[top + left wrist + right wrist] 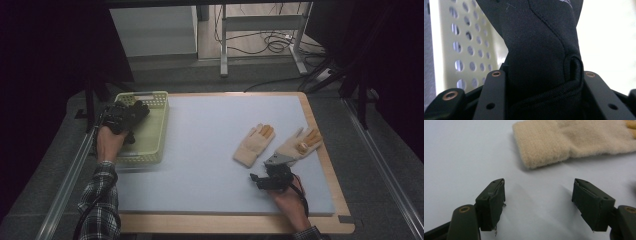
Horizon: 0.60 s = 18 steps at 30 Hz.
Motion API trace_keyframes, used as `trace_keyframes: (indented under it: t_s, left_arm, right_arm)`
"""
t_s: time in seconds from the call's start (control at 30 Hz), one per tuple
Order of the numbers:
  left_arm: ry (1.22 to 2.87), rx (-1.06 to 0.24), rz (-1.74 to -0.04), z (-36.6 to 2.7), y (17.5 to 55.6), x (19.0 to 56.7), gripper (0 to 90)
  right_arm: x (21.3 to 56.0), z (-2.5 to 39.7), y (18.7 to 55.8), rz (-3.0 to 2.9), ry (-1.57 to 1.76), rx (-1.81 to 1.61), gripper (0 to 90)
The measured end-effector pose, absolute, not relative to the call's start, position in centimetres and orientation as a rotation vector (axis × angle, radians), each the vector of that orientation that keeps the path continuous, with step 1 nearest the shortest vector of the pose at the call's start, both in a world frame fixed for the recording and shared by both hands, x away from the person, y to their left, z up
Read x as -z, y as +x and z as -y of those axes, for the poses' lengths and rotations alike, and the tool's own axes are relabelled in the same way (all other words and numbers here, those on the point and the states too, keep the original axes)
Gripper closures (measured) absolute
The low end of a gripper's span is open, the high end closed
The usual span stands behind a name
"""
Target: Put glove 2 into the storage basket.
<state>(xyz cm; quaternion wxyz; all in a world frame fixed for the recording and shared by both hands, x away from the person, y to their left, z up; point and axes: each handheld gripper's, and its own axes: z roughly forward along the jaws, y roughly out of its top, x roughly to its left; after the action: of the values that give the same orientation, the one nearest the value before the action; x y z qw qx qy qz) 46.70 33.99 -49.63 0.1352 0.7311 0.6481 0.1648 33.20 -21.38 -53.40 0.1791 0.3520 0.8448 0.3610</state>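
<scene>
The pale yellow perforated plastic basket (150, 131) sits at nine o'clock on the table, and above it the left gripper (131, 114) clenches a black fabric glove (541, 50). Two beige knit gloves (254, 145) lie at three o'clock; the right gripper (539, 202), jaws released, faces the nearer cuff at twelve o'clock.
</scene>
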Motion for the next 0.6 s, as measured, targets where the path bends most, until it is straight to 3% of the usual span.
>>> trace_keyframes:
  t_s: [0.27, 0.33, 0.53, 0.6]
  left_arm:
    - [2.158, -0.420, -1.920, -34.3, 47.5, 50.9, 51.2]
    - [2.181, -0.413, -1.916, -33.9, 47.6, 51.1, 44.1]
    - [2.213, -0.404, -1.886, -33.1, 47.8, 50.4, 9.8]
    - [2.176, -0.399, -1.863, -33.5, 47.4, 49.3, 7.1]
  right_arm:
    - [53.4, 21.4, 33.2, -2.388, 0.995, -1.021, 26.2]
    - [53.4, 21.4, 33.2, -2.388, 0.995, -1.021, 26.1]
    - [53.4, 21.4, 33.2, -2.388, 0.994, -1.021, 26.2]
    - [53.4, 21.4, 33.2, -2.389, 0.995, -1.021, 26.2]
